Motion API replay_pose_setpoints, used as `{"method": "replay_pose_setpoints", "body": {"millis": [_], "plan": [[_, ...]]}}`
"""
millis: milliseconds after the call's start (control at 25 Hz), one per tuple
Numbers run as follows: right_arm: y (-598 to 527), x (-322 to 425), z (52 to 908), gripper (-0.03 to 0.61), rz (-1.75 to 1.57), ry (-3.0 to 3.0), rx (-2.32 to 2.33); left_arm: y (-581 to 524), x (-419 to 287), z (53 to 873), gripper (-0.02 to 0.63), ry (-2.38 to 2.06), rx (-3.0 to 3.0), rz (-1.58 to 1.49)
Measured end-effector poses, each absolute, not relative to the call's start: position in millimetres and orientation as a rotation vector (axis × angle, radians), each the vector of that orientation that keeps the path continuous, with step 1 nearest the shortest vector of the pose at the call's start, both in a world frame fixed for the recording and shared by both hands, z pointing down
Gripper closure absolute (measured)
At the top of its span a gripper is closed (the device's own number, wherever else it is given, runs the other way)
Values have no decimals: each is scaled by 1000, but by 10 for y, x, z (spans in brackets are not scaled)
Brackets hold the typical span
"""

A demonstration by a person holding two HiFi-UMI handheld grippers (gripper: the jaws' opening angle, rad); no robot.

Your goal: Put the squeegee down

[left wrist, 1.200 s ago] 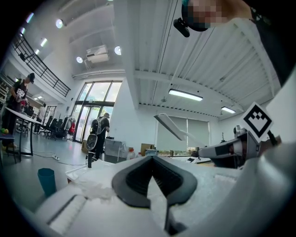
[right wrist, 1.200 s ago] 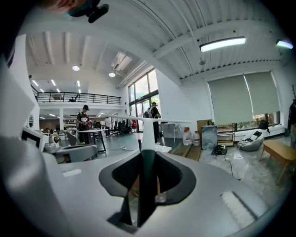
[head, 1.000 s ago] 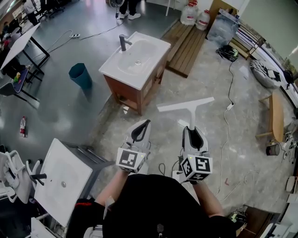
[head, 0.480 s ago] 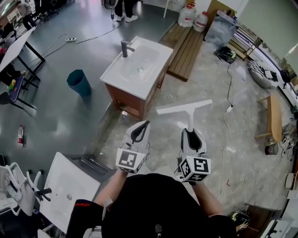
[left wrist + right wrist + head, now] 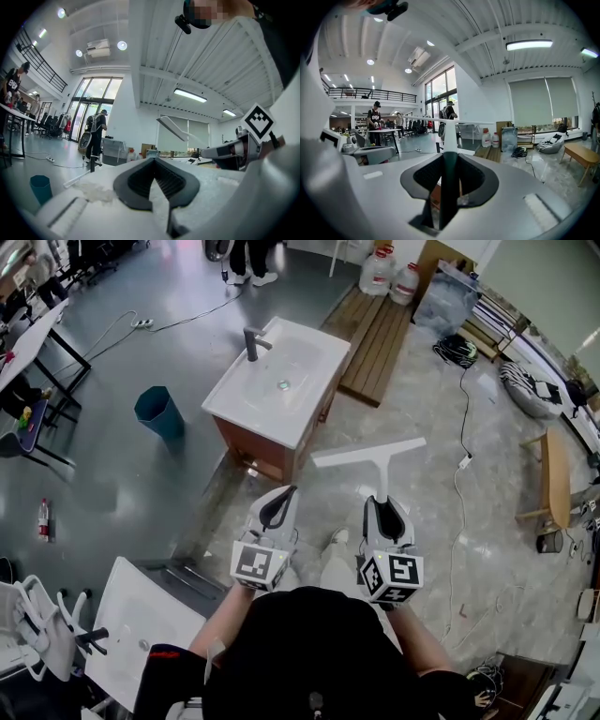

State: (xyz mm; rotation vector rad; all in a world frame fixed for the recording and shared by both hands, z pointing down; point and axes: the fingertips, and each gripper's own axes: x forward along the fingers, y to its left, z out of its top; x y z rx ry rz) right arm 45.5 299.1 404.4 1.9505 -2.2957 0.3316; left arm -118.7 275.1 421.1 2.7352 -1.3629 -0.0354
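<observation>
The squeegee (image 5: 368, 455) is white, with a long blade across a dark-ended handle. My right gripper (image 5: 382, 503) is shut on that handle and holds the blade out ahead, above the floor. In the right gripper view the handle (image 5: 450, 140) runs up between the pads of the right gripper (image 5: 449, 165) to the blade. My left gripper (image 5: 284, 495) is beside it on the left, shut with nothing in it; in its own view the left gripper (image 5: 153, 164) has its pads meeting. The squeegee (image 5: 172, 129) also shows there, to the right.
A white sink vanity (image 5: 277, 371) with a tap stands ahead on the left, a teal bin (image 5: 161, 413) beside it. A wooden platform (image 5: 375, 329) lies beyond, a bench (image 5: 557, 474) and floor cables (image 5: 459, 442) to the right. Another white basin (image 5: 141, 615) is near left.
Both grippers have moved forward together towards the vanity, the squeegee still gripped. The vanity and bin have slid nearer in the head view, and a foot now shows between the grippers.
</observation>
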Motion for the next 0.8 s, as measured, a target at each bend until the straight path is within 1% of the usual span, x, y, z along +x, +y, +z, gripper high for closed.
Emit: {"method": "replay_pose_setpoints", "body": {"millis": [360,800], "plan": [[2495,839,4117,479,367,-2276,1969,2235,-873,4115,612,-1368,2671,-61],[1648,1574,4196,480,414,-2295,1905,1516,-154,4151,612,-1415,2632,-41]]}}
